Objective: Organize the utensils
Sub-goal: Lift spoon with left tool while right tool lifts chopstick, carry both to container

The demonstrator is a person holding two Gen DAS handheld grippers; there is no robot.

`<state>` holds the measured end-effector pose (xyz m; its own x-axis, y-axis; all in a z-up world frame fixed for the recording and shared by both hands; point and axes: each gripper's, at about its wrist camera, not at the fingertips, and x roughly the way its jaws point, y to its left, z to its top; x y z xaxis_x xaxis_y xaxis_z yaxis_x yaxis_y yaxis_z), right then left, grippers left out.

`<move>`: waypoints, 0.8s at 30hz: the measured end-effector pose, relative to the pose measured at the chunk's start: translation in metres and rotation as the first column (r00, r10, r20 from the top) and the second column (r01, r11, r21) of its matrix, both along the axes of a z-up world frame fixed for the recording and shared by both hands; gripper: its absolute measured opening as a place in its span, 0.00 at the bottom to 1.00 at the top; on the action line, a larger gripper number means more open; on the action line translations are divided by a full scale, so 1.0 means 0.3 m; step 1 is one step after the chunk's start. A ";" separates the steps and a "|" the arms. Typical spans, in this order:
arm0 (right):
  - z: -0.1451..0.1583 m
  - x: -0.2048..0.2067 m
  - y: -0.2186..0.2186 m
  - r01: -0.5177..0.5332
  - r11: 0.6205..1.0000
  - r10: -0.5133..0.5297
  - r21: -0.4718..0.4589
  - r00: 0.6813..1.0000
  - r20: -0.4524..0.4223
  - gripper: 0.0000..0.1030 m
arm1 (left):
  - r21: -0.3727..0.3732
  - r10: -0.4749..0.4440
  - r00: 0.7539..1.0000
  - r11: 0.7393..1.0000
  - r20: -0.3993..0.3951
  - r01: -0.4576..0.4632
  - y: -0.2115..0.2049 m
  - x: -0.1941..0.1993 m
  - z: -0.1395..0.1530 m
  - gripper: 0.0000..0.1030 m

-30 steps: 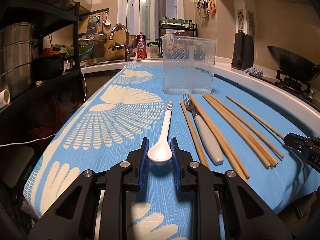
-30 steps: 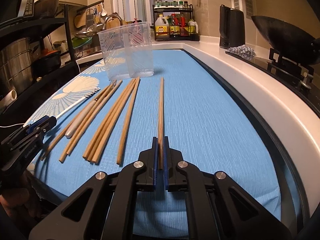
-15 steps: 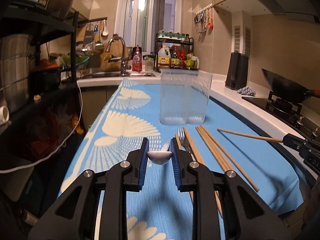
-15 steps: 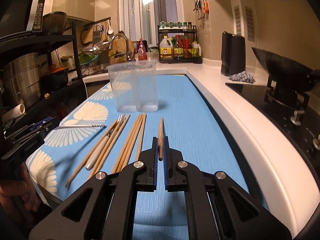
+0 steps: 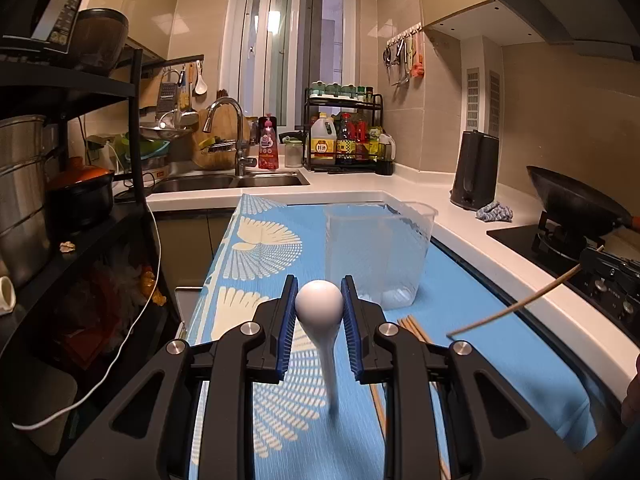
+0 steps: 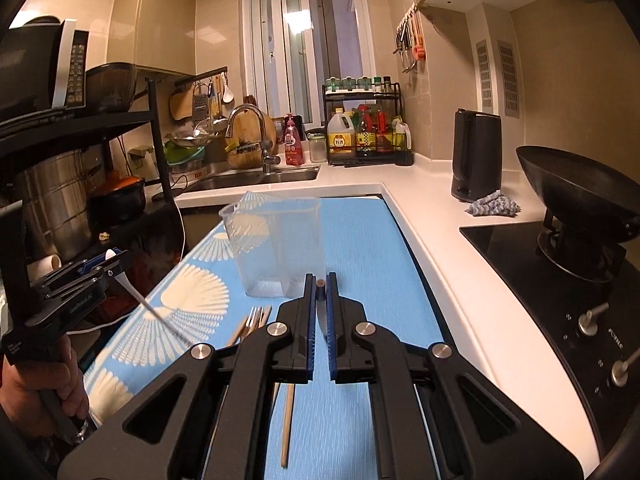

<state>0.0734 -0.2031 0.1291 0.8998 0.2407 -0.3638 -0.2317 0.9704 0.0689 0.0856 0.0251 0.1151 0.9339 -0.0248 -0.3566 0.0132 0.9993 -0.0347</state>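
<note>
My left gripper (image 5: 319,285) is shut on the bowl of a white spoon (image 5: 320,303); its handle hangs down and forward over the blue cloth. The clear plastic container (image 5: 378,256) stands upright just beyond it. My right gripper (image 6: 320,279) is shut on one wooden chopstick (image 6: 320,282), seen end-on between the pads. In the left wrist view that chopstick (image 5: 516,307) slants down to the left from the right gripper (image 5: 610,268). The right wrist view shows the left gripper (image 6: 105,263) at the left with the spoon handle (image 6: 154,309), and the container (image 6: 280,246) ahead.
A fork (image 6: 253,317) and several chopsticks (image 5: 412,327) lie on the blue patterned cloth (image 5: 520,352) before the container. A wok (image 6: 576,192) sits on the stove at right, a black kettle (image 6: 476,156) behind it. Sink (image 5: 228,180) and a black shelf rack (image 5: 80,128) are at left.
Both grippers have risen from the cloth, the left carrying the spoon and the right the chopstick. The spoon handle and the chopstick now droop, and the container appears lower and nearer.
</note>
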 end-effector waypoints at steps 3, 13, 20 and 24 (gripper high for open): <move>0.043 0.037 0.014 0.014 1.000 -0.015 -0.019 1.000 -0.011 0.05 | 0.005 -0.003 1.000 1.000 -0.029 0.003 0.000 0.050 0.041 0.21; 0.160 0.151 0.078 -0.017 0.998 0.011 -0.065 0.996 -0.089 0.05 | -0.014 -0.001 0.992 1.000 -0.128 -0.001 0.002 0.162 0.110 0.21; 0.280 0.226 0.104 -0.054 0.997 0.046 -0.063 0.992 -0.113 0.05 | -0.016 -0.014 0.988 1.000 -0.154 0.011 0.000 0.225 0.184 0.21; 0.371 0.274 0.118 -0.076 0.996 0.070 -0.045 0.990 -0.119 0.05 | -0.015 -0.027 0.985 1.000 -0.173 0.025 0.006 0.265 0.252 0.21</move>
